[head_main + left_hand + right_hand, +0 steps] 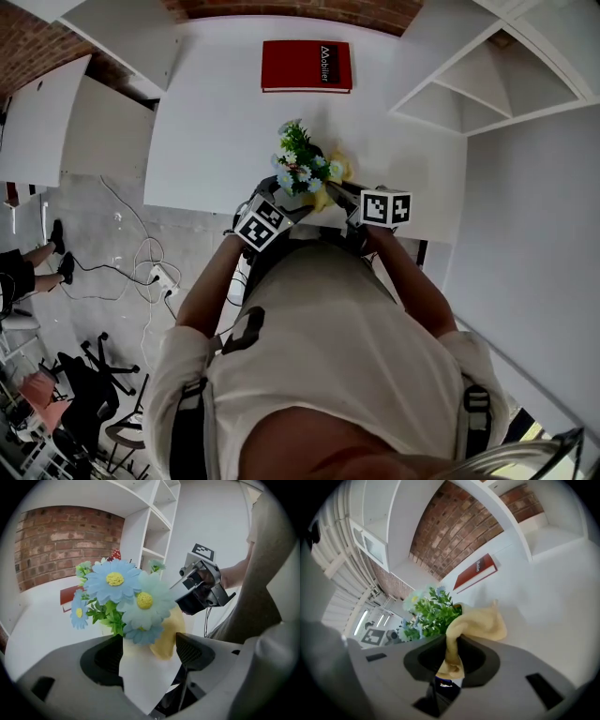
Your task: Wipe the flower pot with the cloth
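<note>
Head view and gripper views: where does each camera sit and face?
Head view: on the person's head, steeply down at the white table; torso, arms, left tongs, right tongs show.
Left gripper view: rides the left tongs, faces the white flower pot between them; right arm shows.
Right gripper view: rides the right tongs, faces the yellow cloth they pinch.
Shared: both gripper views show blue flowers, red book.

White table [216,131] filled frame centre, with a red book [307,66] at its upper edge. Brick wall [291,7] ran along the top. White shelving [487,84] stood upper right. Grey floor [103,234] at left carried loose cables [141,267].
</note>
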Available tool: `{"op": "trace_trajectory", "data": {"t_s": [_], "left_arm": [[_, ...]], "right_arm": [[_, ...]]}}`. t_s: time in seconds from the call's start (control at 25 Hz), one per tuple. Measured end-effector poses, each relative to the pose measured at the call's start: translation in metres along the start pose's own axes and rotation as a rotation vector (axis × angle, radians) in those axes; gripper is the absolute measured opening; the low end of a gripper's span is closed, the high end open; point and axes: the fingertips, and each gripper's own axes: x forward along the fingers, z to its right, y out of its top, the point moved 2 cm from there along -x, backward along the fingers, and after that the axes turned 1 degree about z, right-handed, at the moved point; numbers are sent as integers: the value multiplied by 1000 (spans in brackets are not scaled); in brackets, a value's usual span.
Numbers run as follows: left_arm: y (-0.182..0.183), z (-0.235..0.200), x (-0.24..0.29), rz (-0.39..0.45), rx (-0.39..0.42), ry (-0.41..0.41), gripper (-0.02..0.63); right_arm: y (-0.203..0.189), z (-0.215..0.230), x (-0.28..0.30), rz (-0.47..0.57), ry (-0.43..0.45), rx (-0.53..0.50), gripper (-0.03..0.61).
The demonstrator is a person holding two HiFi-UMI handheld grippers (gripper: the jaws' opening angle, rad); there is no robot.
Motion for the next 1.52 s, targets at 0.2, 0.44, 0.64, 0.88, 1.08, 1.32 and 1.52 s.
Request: {"op": "trace_trajectory", "data": {"t_s": [0.2, 0.44, 0.64, 0.88, 1.08, 1.32, 1.52], "left_arm": [[-1, 8, 13, -5, 28, -18, 359], [-1, 15, 11, 1, 22, -44, 359], [-3, 24, 19, -28, 65, -84, 359], [-9, 7, 10, -50, 87, -35, 359], [-3, -33, 0, -74, 76, 22, 359], [20, -24, 6, -49, -15, -37, 359], [27, -12, 11, 2, -88, -57, 357]], "right_arm": [[12, -3, 0, 63, 9, 25, 84], [-7, 5, 6, 87, 7, 74, 83], [-35, 25, 24, -16, -78, 39, 83], [-40, 37, 25, -27, -96, 91, 84], [-23, 27, 14, -6, -77, 83, 83], [5, 1, 2, 93, -36, 135, 83], [0, 14, -4, 136, -63, 243, 84]]}}
